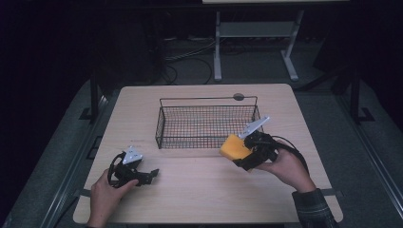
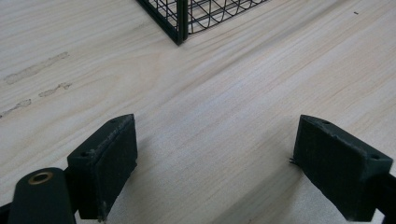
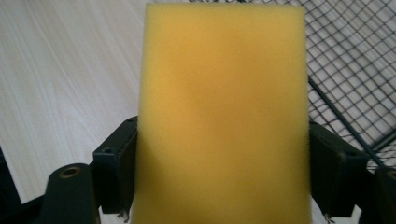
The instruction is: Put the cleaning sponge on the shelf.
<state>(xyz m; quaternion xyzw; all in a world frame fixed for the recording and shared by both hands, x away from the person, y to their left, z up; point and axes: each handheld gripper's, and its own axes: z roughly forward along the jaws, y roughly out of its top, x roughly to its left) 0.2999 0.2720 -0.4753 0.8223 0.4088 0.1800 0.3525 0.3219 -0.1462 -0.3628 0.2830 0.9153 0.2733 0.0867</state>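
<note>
Right gripper [image 1: 243, 156] is clamped on a yellow sponge [image 1: 234, 147], one jaw on each side of it. From the high view, this gripper is at the right side of the table [image 1: 199, 199], held in the right hand [image 1: 285, 168], and the sponge sticks out toward the left and far, just at the near right corner of the basket [image 1: 164, 130]. I cannot tell from above if the sponge touches the wire. In the right gripper view the sponge [image 3: 222, 116] stands upright between the jaws and covers the middle of the picture, with the basket mesh [image 3: 350, 56] behind it at the right and bare table [image 3: 65, 70] at the left.

Left gripper [image 1: 151, 175] is at the near left of the table, held in the left hand [image 1: 107, 192], with a grey plate [image 1: 132, 155] on top of it. Its jaws stand wide apart and nothing is between them; in the left gripper view [image 2: 215, 172] there is just light wood grain [image 2: 224, 93] between the two black pads. A corner of the basket [image 2: 180, 28] shows at the far edge of that view, well apart from the jaws.

The basket is of black wire, rectangular, near the middle of the table a little to the far side. A small dark round spot [image 1: 238, 97] lies on the table beyond its far right corner
</note>
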